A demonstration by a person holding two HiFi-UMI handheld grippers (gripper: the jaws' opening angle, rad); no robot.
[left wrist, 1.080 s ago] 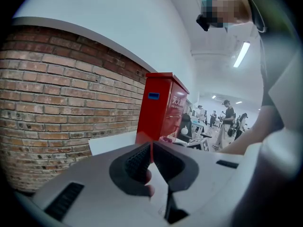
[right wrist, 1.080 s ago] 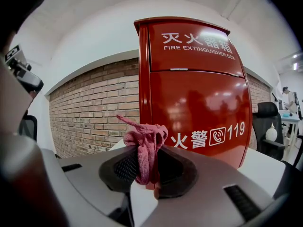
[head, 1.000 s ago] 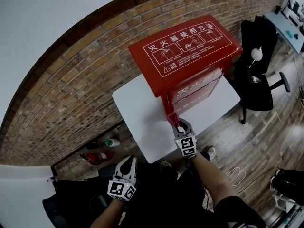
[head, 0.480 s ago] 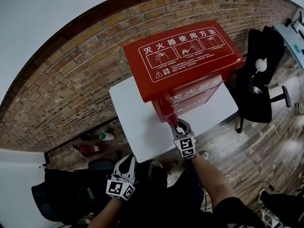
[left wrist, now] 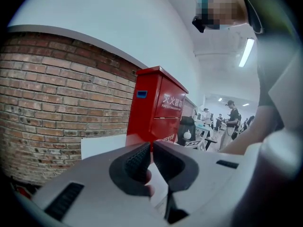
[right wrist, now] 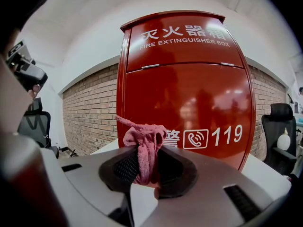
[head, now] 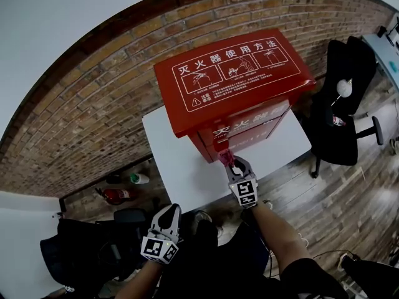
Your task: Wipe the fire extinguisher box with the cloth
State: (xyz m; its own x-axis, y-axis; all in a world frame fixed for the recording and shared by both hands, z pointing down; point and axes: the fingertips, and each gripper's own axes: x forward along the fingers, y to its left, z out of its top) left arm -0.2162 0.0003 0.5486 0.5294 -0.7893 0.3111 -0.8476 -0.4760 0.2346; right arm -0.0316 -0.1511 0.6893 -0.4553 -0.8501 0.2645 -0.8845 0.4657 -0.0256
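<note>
While the left hand-held gripper (head: 169,210) hangs low and close to the person's body, short of the counter (head: 177,157), its jaws stand together at the tips with nothing between them, as the left gripper view (left wrist: 151,148) shows. The right hand-held gripper (head: 232,163) reaches forward over the near edge of the counter. Its jaws are clamped on the cloth (head: 224,157), a pink bunched rag.

In the right gripper view, the cloth (right wrist: 143,148) runs vertically between the pads of the right hand-held gripper (right wrist: 147,159). Its bunched top rises above the jaws, and one twisted end points up and to the left. The cloth sits at the lower front of the fire extinguisher box (head: 234,80), near the box's left front corner. Contact between cloth and box cannot be confirmed.

The red box (right wrist: 189,93) stands upright on the white counter (right wrist: 267,174) with its long axis vertical. Its front door, marked "119", faces the person. Its sloped lid, printed with white instructions, faces upward.

Behind the counter runs a brick wall (head: 81,117). A small red extinguisher (head: 116,196) lies on the floor at the wall's foot, left of the counter. A black office chair (head: 340,120) stands to the right of the counter.
</note>
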